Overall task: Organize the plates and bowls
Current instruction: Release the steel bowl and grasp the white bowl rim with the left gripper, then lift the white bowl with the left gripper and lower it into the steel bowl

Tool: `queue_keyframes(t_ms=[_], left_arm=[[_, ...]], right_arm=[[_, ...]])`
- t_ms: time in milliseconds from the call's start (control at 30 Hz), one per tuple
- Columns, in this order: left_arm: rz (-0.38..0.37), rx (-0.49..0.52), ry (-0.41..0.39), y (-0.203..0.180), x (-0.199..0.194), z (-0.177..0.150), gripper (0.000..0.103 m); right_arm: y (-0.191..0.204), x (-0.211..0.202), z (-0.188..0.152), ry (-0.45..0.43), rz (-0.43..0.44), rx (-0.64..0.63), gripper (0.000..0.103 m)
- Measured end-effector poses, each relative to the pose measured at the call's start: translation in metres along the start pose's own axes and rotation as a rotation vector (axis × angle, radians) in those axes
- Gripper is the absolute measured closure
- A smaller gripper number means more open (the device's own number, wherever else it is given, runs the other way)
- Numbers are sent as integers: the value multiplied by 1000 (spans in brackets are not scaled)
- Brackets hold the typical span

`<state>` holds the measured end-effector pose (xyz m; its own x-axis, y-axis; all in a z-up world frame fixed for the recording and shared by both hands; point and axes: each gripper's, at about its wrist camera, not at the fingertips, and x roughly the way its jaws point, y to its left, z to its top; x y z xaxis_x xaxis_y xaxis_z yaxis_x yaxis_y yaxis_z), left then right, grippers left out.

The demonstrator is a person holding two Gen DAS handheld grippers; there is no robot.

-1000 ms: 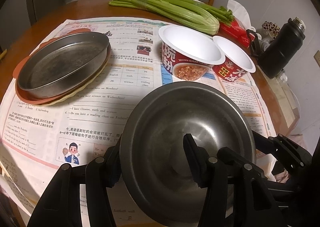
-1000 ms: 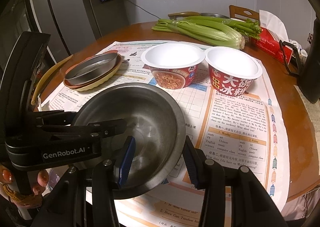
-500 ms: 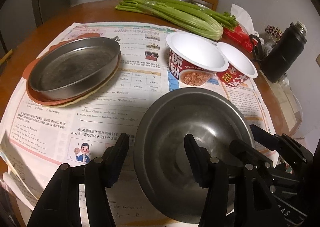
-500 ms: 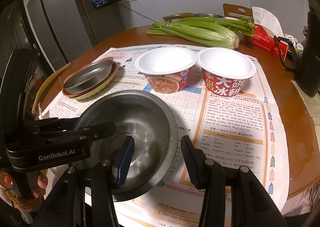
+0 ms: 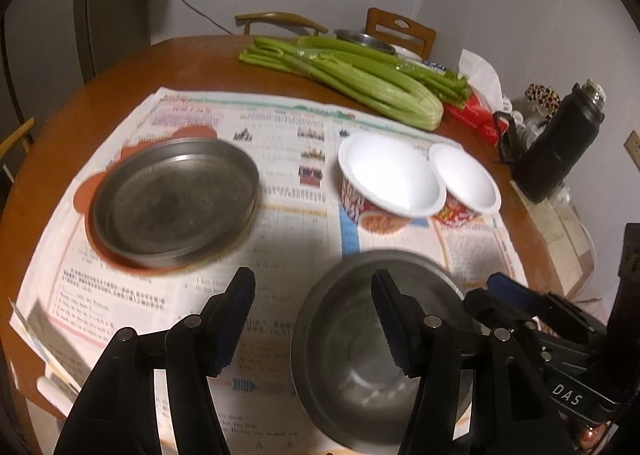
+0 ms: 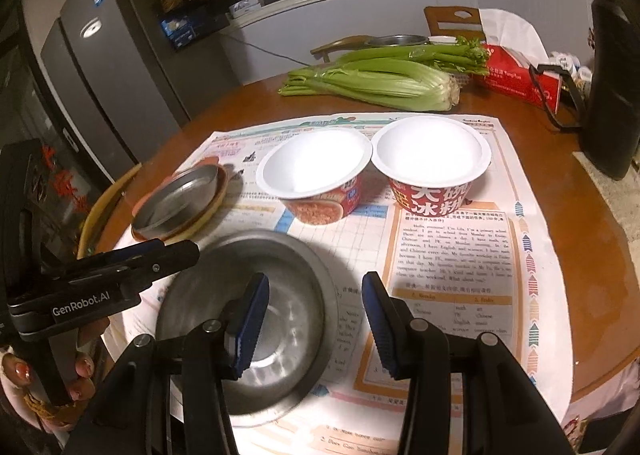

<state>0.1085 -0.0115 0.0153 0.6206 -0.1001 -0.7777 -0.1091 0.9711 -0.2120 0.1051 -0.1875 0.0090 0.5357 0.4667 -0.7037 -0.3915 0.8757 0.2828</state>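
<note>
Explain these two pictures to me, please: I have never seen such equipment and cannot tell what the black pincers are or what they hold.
A person holds a two-finger gripper in each hand, and each gripper carries a wide-angle camera looking along its fingers. One picture comes from the left gripper, the other from the right gripper.

On the round brown wooden table lies a printed newspaper. On it stand a grey steel bowl, a shallow round steel pan stacked on an orange plate, and a white-lined red paper bowl beside a second paper bowl. Behind them are green celery and a black flask.

Nothing is held. The steel bowl's rim shows between both pairs of fingers, but no pad presses it. The left jaws are opening.
</note>
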Motion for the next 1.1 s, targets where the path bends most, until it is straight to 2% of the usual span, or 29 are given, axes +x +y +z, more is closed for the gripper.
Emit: queue_keyframes(t_ms=[267, 533, 733, 867, 1100], left_arm=[[-5, 23, -12, -7, 10, 35, 40], [-9, 22, 22, -7, 47, 72, 40], [-58, 15, 72, -10, 73, 85, 40], [-59, 33, 82, -17, 84, 90, 40], [-88, 48, 113, -22, 104, 97, 41]], right_arm=[[-6, 19, 24, 14, 23, 51, 55], [-15, 45, 52, 26, -6, 85, 55], [-17, 66, 61, 52, 11, 102, 55], [-16, 73, 67, 53, 16, 104, 55], [-13, 84, 73, 60, -12, 74, 55]])
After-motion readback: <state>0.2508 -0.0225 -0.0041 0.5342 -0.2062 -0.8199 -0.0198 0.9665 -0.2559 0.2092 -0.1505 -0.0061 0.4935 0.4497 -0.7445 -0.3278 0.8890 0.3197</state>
